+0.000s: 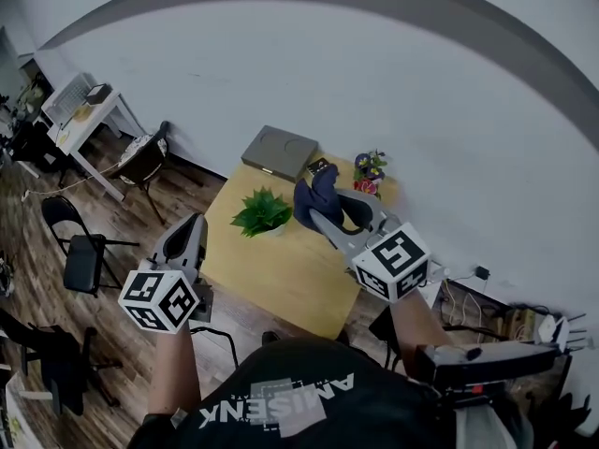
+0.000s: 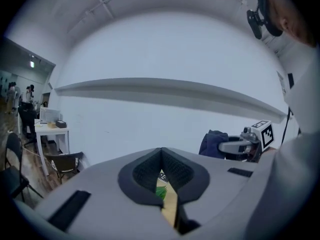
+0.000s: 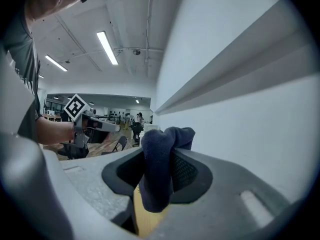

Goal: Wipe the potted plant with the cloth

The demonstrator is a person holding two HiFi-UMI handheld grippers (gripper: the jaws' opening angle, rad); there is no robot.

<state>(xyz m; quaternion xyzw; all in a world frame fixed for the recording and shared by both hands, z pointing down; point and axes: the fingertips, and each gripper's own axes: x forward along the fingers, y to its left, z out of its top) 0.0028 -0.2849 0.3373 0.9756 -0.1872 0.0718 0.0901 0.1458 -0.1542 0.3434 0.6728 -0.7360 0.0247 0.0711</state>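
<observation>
L fingers (image 2: 142,176), plant (image 2: 160,192) sliver behind

Seen from above: light wooden table (image 1: 281,274). Leafy green potted plant (image 1: 263,211) upright toward the far left corner. Flat grey case (image 1: 280,151) on the far edge. Small flowerpot (image 1: 369,172) with purple blooms at the far right corner. Over the right side: right gripper (image 1: 316,215), dark blue cloth (image 1: 318,195) bunched at its tip, just right of the plant; contact unclear. Off the left edge: left gripper (image 1: 198,223), apart from the plant. Black folding chair (image 1: 80,246) further left.
</observation>
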